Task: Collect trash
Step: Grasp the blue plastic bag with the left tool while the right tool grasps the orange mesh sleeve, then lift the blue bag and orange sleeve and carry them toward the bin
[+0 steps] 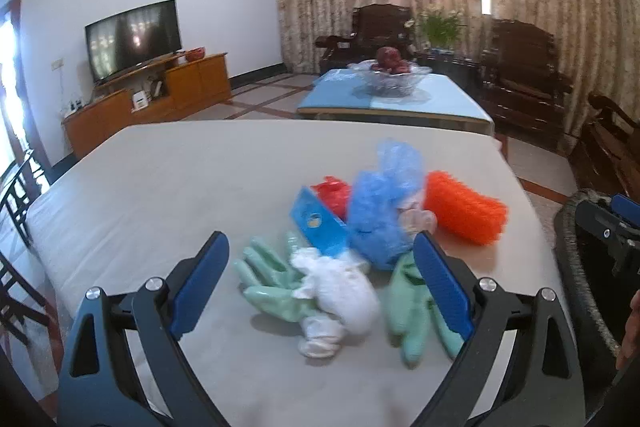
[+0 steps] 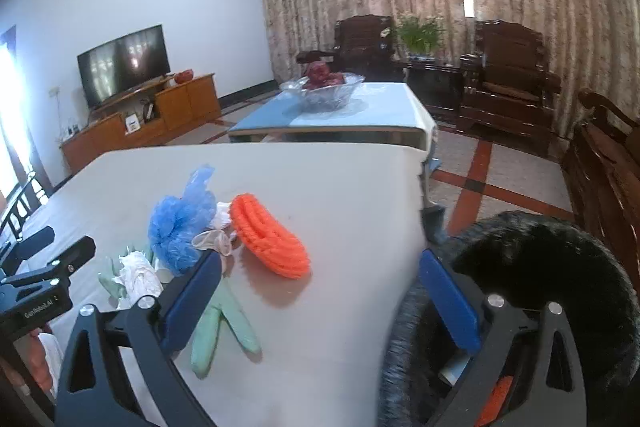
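A pile of trash lies on the white table [image 1: 160, 179]: two green rubber gloves [image 1: 268, 279], a crumpled white tissue [image 1: 344, 299], a blue packet [image 1: 320, 223], a blue plastic bag [image 1: 380, 211], a red scrap [image 1: 332, 191] and an orange foam net [image 1: 464, 211]. My left gripper [image 1: 320, 283] is open just above the gloves and tissue. My right gripper [image 2: 320, 295] is open and empty at the table's right edge, with a green glove [image 2: 224, 323] and the orange net [image 2: 268, 239] in front of it and a dark bin [image 2: 540, 267] to its right.
The dark woven bin [image 1: 580, 287] stands off the table's right edge and holds some orange and pale items [image 2: 496, 399]. A blue coffee table with a glass fruit bowl [image 1: 388, 79] stands beyond. Wooden chairs [image 2: 508, 83] and a TV cabinet [image 1: 148, 99] line the room.
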A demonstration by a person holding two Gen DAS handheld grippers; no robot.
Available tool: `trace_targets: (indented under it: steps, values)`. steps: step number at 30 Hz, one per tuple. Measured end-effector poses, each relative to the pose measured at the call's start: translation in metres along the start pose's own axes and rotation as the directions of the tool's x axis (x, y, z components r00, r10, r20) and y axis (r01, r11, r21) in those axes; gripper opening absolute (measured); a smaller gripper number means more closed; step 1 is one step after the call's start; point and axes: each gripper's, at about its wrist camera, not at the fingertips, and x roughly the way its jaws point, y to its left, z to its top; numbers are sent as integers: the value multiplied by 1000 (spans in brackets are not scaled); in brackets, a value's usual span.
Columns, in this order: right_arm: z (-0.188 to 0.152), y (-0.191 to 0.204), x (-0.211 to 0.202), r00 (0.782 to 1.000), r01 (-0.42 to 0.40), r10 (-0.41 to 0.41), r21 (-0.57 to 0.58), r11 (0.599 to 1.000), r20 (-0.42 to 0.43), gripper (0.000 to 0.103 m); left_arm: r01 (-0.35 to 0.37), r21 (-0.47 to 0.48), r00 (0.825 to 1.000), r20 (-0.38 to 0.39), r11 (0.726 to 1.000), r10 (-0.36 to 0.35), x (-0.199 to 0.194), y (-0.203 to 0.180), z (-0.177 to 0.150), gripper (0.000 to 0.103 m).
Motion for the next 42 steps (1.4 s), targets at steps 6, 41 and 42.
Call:
trace_targets:
  steps: [6, 41, 42]
  values:
    - [0, 19, 42, 999, -19, 17, -37, 999, -40, 95, -13, -25, 1000, -27, 1000, 12, 21, 8, -4, 91]
    - [10, -2, 117, 986, -20, 12, -45, 999, -166, 24, 166, -34, 978, -122, 986, -169, 120, -44, 15, 25]
    - [9, -1, 115, 986, -20, 13, -45, 999, -167, 24, 162, -35, 979, -120, 986, -166, 119, -44, 15, 20]
